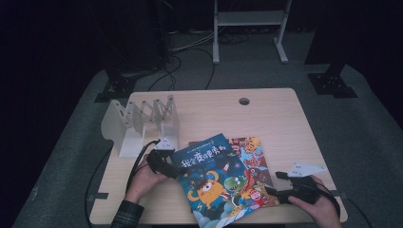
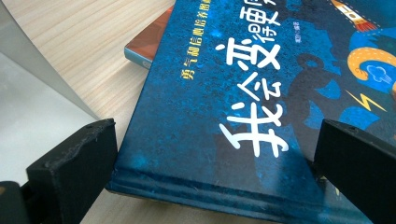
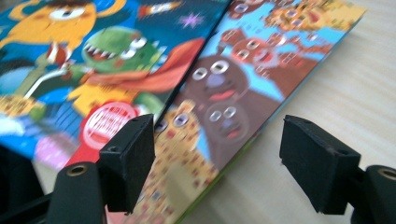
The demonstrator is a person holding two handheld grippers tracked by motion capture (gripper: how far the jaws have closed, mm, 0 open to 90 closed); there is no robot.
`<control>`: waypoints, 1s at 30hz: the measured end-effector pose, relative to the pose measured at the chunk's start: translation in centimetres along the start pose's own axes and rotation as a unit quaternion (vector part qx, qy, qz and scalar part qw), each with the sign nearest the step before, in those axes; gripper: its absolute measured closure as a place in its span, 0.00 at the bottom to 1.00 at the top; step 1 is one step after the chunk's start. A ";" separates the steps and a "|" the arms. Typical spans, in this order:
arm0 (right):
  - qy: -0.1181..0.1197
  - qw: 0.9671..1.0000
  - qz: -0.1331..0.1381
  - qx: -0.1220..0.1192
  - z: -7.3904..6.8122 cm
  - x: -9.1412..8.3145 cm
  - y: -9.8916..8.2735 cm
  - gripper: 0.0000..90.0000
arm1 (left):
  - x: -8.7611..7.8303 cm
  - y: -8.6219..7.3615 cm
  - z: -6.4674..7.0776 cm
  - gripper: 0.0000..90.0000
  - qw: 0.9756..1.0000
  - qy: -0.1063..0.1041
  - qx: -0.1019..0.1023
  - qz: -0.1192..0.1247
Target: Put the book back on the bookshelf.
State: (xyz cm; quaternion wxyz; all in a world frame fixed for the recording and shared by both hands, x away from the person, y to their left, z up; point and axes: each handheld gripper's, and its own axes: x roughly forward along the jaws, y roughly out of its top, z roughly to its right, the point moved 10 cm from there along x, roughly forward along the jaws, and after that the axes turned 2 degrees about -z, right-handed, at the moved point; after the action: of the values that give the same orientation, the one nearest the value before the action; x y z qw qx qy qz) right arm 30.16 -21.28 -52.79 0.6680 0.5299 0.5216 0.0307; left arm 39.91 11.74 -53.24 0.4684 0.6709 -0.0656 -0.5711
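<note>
**Blue book lay between spread fingers on the wooden counter**

High view: the blue book [image 1: 214,183] lay slanted on the pale wooden counter [image 1: 266,114], overlapping a brown-and-orange book [image 1: 252,164] beneath it. The left gripper [image 1: 167,167] sat at the blue book's near-left corner, held by a hand in a plaid sleeve. The right gripper [image 1: 278,185] rested just beside the lower right edge of the brown-and-orange book. A white folding book rack [image 1: 142,121] stood beyond the left gripper's fingers, apart from both books.

Left gripper view: the fingers [image 2: 74,163] stood spread wide, with the blue book's corner [image 2: 196,140] lying between them; neither pad clearly pressed on it. The rack's white base showed just outside the left-hand finger.

Right gripper view: the fingers [image 3: 128,154] stood spread, one over the brown-and-orange book's cover [image 3: 224,93], the other over bare counter beside its edge. Nothing was pinched between them. The blue book [image 3: 84,56] lay farther ahead of the fingers.
</note>
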 end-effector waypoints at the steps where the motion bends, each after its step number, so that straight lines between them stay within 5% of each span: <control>1: 0.002 1.000 -0.004 0.000 -0.4 -0.1 -0.5 0.28 | 0.0 0.0 0.0 0.00 1.000 0.000 -0.002 0.001; 12: 0.012 1.000 -0.006 -0.011 -1.9 -0.7 -1.5 0.26 | -0.1 -0.1 0.1 0.00 1.000 0.000 -0.001 -0.003; 30: -0.018 1.000 0.006 0.009 1.4 -0.1 -0.7 0.25 | -0.2 -0.4 0.9 0.00 1.000 -0.026 -0.002 -0.017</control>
State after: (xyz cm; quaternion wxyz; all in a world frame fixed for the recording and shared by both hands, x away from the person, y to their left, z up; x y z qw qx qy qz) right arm 30.81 -22.62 -53.45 0.6722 0.5396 0.5066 0.0200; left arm 38.89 11.62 -53.32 0.4583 0.6561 -0.0653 -0.5961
